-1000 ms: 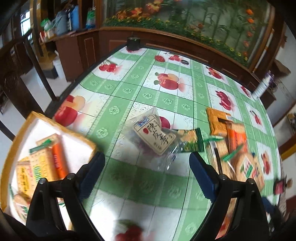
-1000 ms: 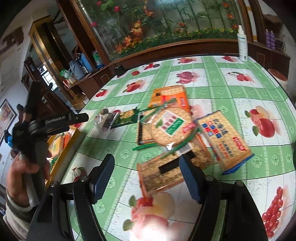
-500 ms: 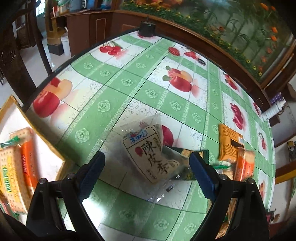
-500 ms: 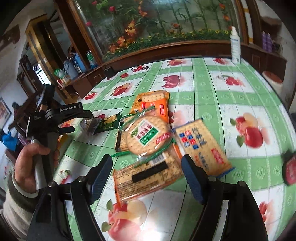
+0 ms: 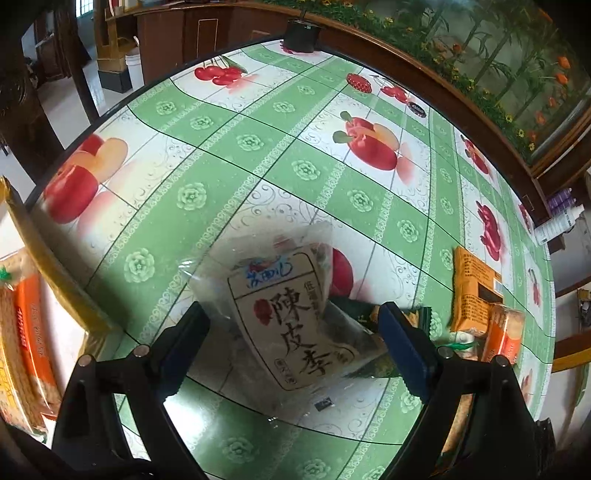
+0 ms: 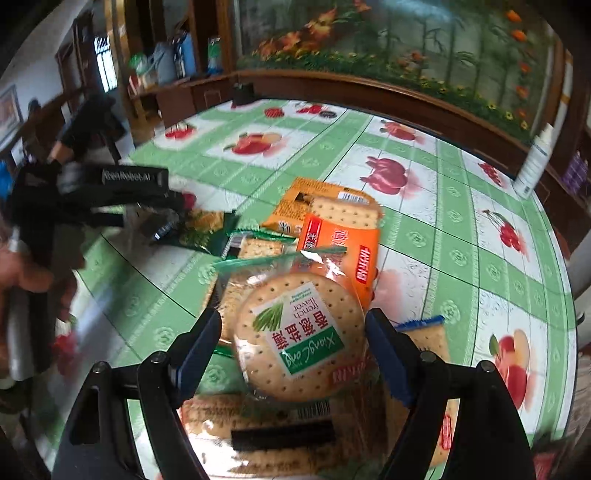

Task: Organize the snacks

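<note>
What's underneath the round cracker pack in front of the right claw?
The round cracker pack lies on top of the pile: an orange cracker pack pokes out behind, a barcoded pack in front. What lies directly beneath its middle is covered.

Fruit-print green tablecloth [image 5: 236, 155], black pot [image 5: 301, 31], white spray bottle [image 6: 533, 162], flower mural [image 6: 388, 48]

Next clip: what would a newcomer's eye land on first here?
Likely the round cracker pack, framed between the open right gripper atop a snack pile. Then the clear plum bag lying between the open left gripper's fingers, on the loud green fruit-print tablecloth. A tray holding cracker packs sits at far left.
</note>
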The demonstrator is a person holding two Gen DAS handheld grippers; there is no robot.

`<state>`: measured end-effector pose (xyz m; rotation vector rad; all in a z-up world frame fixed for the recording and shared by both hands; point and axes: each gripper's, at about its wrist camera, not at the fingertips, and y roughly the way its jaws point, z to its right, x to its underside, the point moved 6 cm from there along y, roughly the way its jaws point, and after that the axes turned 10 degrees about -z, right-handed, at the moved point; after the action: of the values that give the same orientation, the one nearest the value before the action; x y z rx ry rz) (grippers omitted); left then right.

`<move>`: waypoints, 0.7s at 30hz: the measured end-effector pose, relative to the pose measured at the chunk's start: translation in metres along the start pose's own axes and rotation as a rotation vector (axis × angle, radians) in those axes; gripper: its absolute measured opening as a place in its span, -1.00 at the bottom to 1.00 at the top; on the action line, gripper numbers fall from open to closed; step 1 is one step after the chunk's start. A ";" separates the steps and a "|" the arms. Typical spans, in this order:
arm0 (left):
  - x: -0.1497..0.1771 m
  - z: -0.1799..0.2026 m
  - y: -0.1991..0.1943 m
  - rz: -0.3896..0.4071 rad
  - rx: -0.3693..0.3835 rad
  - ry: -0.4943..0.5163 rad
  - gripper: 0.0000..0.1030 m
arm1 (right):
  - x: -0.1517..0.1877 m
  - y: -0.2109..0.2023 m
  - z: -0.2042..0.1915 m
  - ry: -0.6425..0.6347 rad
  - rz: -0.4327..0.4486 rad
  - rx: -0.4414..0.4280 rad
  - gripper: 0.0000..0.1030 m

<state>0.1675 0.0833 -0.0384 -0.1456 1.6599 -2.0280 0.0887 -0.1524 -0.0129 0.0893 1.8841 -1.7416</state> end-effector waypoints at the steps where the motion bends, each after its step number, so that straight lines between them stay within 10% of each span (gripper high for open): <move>1: -0.001 0.000 0.000 0.002 0.001 -0.002 0.79 | -0.001 0.001 0.000 -0.007 0.000 0.006 0.58; 12: 0.009 0.006 0.000 0.005 0.006 0.070 0.77 | -0.002 0.011 0.002 0.031 -0.014 -0.027 0.57; 21: 0.019 0.000 -0.015 0.020 0.024 0.114 0.02 | 0.009 0.000 0.001 0.068 0.018 -0.054 0.47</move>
<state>0.1466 0.0764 -0.0288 -0.0045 1.6974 -2.0746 0.0812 -0.1561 -0.0165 0.1460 1.9721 -1.6942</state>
